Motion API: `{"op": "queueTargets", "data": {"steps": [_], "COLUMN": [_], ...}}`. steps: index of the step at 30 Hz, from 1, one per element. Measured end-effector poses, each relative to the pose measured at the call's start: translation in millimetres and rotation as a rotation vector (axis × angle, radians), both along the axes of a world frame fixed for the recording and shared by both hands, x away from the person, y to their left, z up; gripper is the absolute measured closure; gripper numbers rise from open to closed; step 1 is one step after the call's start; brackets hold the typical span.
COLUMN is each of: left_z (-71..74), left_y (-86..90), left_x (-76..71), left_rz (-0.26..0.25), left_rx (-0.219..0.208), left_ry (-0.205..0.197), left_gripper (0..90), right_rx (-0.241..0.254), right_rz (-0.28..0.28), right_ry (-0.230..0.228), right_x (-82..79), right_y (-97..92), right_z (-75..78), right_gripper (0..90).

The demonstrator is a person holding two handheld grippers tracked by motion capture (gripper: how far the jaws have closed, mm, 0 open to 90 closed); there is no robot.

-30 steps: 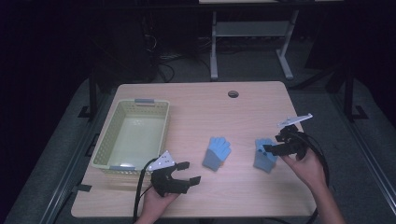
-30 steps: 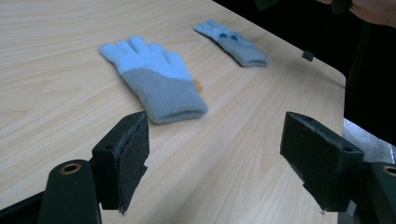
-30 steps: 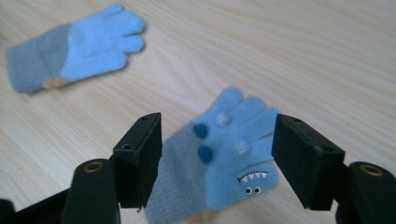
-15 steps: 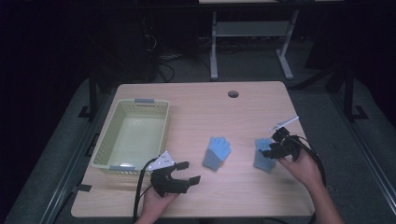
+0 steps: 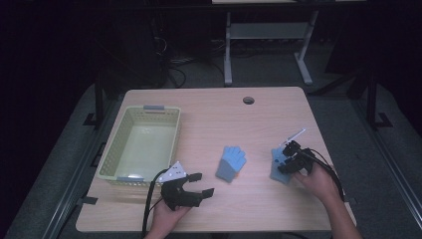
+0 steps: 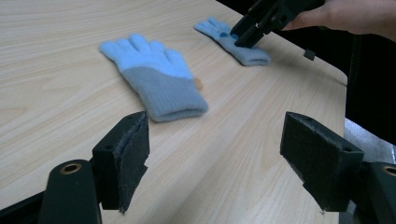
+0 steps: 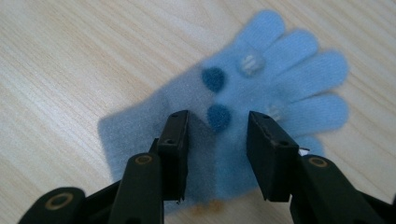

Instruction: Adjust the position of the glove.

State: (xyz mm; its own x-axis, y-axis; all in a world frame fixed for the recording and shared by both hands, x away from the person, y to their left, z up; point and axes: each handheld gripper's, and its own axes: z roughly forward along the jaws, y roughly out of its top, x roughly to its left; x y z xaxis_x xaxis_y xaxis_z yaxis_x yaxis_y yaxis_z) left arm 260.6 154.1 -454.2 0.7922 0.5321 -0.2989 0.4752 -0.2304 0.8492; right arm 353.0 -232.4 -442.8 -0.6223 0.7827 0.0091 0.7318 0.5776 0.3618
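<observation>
**A:** Start with the right gripper (image 5: 284, 160). What are its jaws doing?

**B:** They have just been closing, and they now stand about half open. In the right gripper view they point straight down at the right-hand glove (image 7: 233, 116), one jaw on either side of a strip of the knit near the middle of the glove, where the grey cuff part meets the pale blue part. Whether the pads already press the fabric I cannot tell; the glove lies flat between them.

**A:** And where is that glove on the table (image 5: 214, 112)?

**B:** Near the right edge, fingers pointing away from the person. It carries two dark blue round spots, and the jaws sit just below them.

**A:** The left gripper (image 5: 198, 184)?

**B:** It rests low at the near edge of the table, held in the left hand (image 5: 166, 216), jaws wide apart with nothing between them. In the left gripper view only bare wood lies between the two pads.

**A:** What is ahead of it?

**B:** The second glove (image 6: 154, 79), pale blue fingers and grey cuff, flat on the wood close to the middle of the table, well apart from the first glove. Its cuff faces the left gripper.

**A:** Anything farther out?

**B:** A pale green basket (image 5: 115, 144) stands at the left side of the table, just beyond the left gripper. A round hole (image 5: 248, 100) sits in the tabletop near the far edge.
</observation>
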Motion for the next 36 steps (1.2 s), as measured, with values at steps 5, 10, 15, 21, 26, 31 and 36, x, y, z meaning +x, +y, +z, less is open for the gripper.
{"op": "queueTargets", "data": {"steps": [5,10,15,21,26,31,36], "left_z": [1.8,2.1,2.9,3.0,3.4,3.7,3.8], "left_y": [-1.6,-0.8,0.5,0.6,1.1,2.5,2.2], "left_x": [-2.9,-2.7,-2.7,-2.8,-3.2,-2.2,-2.4], "left_rz": [0.001,0.005,0.009,0.007,0.008,0.012,0.009], "left_rx": [0.005,0.004,-0.007,-0.004,-0.001,-0.003,0.000], "left_ry": [-0.011,-0.009,-0.010,-0.010,-0.013,-0.016,-0.016], "left_gripper": [23.9,23.9,23.8,23.9,23.8,23.9,23.9], "right_rx": [0.008,0.015,0.022,0.027,0.021,0.062,0.066], "right_rz": [-0.017,-0.027,-0.046,-0.060,-0.058,-0.064,-0.063], "right_ry": [0.008,0.012,0.022,0.029,0.013,0.004,-0.018], "right_x": [0.7,1.8,3.3,3.3,1.7,-2.1,-6.3], "right_y": [-0.8,-2.2,-4.6,-4.6,-3.4,-4.4,-2.0], "right_z": [-0.3,-0.3,0.2,0.7,1.8,11.2,18.6], "right_gripper": [61.2,64.3,73.3,80.7,82.6,82.9,82.8]}}
